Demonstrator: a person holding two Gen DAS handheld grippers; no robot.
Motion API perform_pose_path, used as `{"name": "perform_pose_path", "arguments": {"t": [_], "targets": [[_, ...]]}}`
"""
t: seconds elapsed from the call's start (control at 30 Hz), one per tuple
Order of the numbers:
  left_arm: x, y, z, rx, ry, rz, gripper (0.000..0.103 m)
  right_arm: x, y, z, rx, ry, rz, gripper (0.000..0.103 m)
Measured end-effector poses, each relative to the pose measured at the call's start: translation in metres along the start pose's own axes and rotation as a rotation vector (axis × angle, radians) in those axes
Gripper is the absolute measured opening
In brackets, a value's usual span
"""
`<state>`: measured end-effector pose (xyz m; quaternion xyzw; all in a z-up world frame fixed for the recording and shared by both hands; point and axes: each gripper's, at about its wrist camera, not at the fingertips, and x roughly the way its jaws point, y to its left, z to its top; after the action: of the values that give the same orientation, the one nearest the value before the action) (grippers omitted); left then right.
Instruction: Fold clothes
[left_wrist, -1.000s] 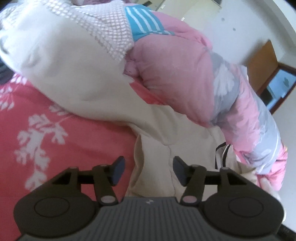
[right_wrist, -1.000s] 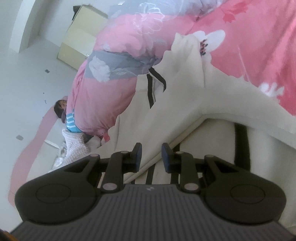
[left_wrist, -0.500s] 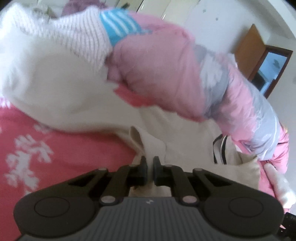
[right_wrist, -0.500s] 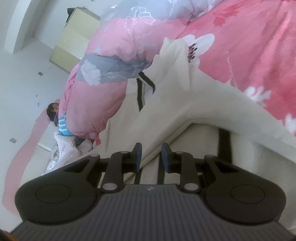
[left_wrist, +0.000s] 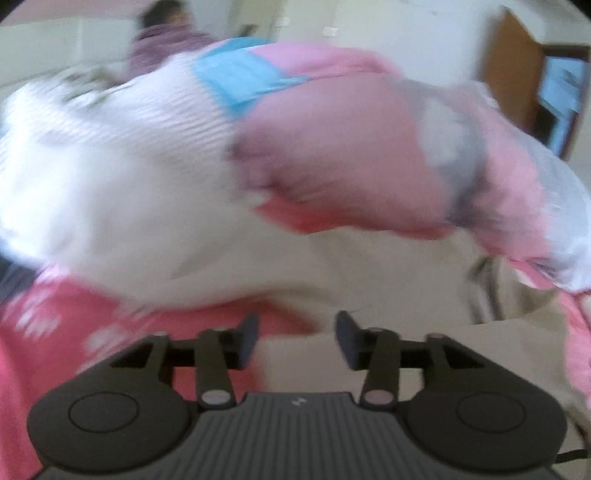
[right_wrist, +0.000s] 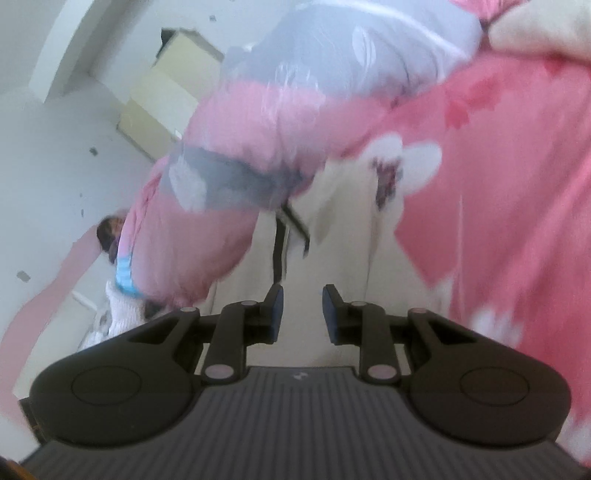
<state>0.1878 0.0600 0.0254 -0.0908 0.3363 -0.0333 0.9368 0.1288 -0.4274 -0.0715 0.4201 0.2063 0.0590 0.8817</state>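
Two views, both smeared by motion. Left wrist first: cream garment (left_wrist: 388, 280) spread across the lower middle and right of the frame on a pink floral sheet (left_wrist: 55, 332), one edge running under a rolled pink quilt (left_wrist: 351, 166) in the upper right, probably pinned there. White knit (left_wrist: 110, 147) heaped at upper left, with a blue striped piece (left_wrist: 240, 85) at the top centre, likely more laundry waiting beside it. A person (left_wrist: 162, 33) blurred at the top edge. Left gripper (left_wrist: 297, 338) low at the bottom centre, jaws wide apart, nothing between them, cream cloth lying beyond and below the gap; contact with it not clear through the blur. Right wrist next: garment (right_wrist: 347, 236) as a pale band up the frame's middle, black stripe (right_wrist: 279, 243) down it, quilt (right_wrist: 229, 206) bulging over its left side and sheet (right_wrist: 498, 184) filling the right. Right gripper (right_wrist: 301, 314) at the lower centre, jaws moderately parted and empty, aimed along the cloth toward the stripe. Garment loose in neither grip, lying flat enough to suit either a fold just laid down or an edge about to be taken up.
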Motion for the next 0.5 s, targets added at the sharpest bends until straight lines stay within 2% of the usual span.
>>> {"name": "perform_pose_path", "arguments": {"t": [0.03,0.1,0.23,0.3,0.4,0.5], "targets": [[0.006,-0.017,0.009,0.029,0.010,-0.043,0.069,0.003,-0.002,0.008,0.002,-0.012,0.006,0.023],[0.029,-0.056,0.030,0.056,0.057,-0.171,0.078,0.009,-0.007,0.025,0.006,-0.035,0.018,0.023],[0.096,-0.138,0.064,0.027,0.217,-0.426,0.080,0.033,-0.023,0.036,0.042,-0.015,0.037,0.023],[0.135,-0.177,0.075,0.006,0.303,-0.514,0.080,0.041,-0.037,0.031,0.081,0.015,0.034,0.023],[0.193,-0.235,0.084,-0.025,0.435,-0.602,0.080,0.048,-0.050,0.023,0.110,0.053,0.008,0.023],[0.235,-0.279,0.083,-0.036,0.545,-0.649,0.080,0.053,-0.051,0.018,0.091,0.080,-0.016,0.023]]}}
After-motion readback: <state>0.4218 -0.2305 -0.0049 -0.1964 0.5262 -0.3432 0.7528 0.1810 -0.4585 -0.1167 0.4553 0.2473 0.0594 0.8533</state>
